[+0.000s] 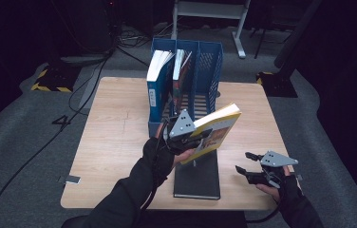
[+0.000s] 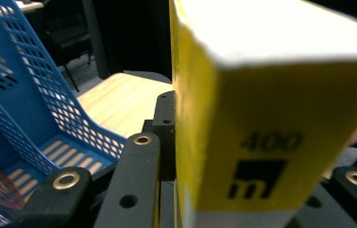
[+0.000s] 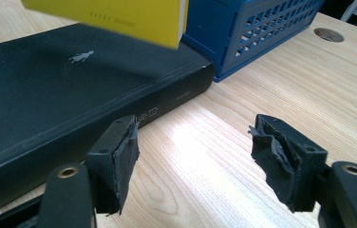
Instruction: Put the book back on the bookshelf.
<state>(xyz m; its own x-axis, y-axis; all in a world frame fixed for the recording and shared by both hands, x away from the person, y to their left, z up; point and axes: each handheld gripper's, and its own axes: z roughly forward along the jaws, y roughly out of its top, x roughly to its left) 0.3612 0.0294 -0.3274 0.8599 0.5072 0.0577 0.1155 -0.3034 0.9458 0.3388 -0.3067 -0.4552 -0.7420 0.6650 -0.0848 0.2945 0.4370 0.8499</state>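
My left gripper (image 1: 200, 137) is shut on a thick yellow book (image 1: 213, 130), which hangs tilted in the air just in front of the blue file rack (image 1: 212, 71). In the left gripper view the yellow book (image 2: 262, 109) stands between the black jaws, spine toward the camera. A black book (image 1: 197, 178) lies flat on the table under it. My right gripper (image 1: 244, 162) hovers open to the right of the black book, near the table's front edge. In the right gripper view its pads (image 3: 125, 156) stand apart over bare wood beside the black book (image 3: 72, 95).
The blue file rack (image 3: 257, 28) holds two upright books (image 1: 160, 80) in its left slots; the right slot (image 1: 200, 102) has room. Wooden table (image 1: 115, 142) with dark floor, cables and a desk frame (image 1: 210, 12) behind.
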